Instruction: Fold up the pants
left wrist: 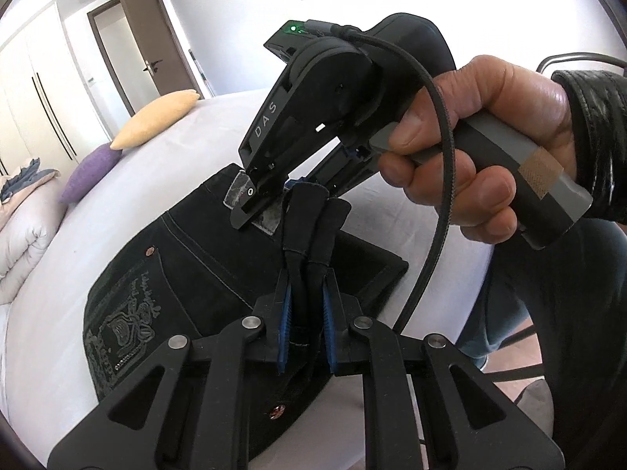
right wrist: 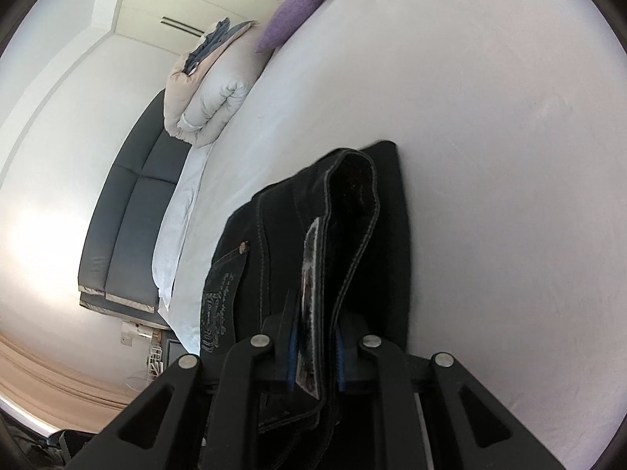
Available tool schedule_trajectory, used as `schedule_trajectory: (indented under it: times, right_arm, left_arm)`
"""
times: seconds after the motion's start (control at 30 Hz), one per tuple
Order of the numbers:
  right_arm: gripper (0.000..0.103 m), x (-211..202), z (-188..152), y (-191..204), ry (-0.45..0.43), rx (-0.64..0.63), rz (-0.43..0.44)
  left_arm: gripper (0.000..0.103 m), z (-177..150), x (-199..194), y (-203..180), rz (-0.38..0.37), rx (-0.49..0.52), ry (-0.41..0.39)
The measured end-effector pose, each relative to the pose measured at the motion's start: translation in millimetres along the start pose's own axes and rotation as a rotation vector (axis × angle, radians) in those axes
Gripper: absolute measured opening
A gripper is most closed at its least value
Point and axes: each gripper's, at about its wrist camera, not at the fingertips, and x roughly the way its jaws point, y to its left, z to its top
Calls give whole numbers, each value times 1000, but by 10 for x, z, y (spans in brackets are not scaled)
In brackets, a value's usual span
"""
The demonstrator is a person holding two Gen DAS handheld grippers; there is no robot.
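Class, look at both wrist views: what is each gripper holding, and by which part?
Both hold the black jeans. The left gripper is shut on a bunched fold of denim; the right gripper clamps the waistband edge at its grey label.

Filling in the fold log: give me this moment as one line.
task: fold pants | left tongs: shut on pants | right tongs: shut on waistband | pants: on bed, partly lifted

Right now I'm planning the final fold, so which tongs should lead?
Probably the right tongs: shut on the waistband of the black pants. The left tongs pinch only a narrow strip of the fabric beside it.
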Motion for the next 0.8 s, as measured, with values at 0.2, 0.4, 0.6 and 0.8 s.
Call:
schedule_trajectory:
  times: [0.2,0.4,0.6,0.8]
  right_arm:
    - [15,29,-91,-169,-13,31,7]
    - [19,-16,-120,-210,-31,42,56]
    - [30,-430,-177,-148,-128,72,-4]
    - [15,-376,-289,272,-63,-38,77]
  left_arm:
    - [13,134,-31,124,-13,3,20]
    - [16,78,-140,432,-102,-127,21]
    - [17,-138,-514,943,-181,-317,-8]
    - [16,-220,-429,1945,-129,-507,0]
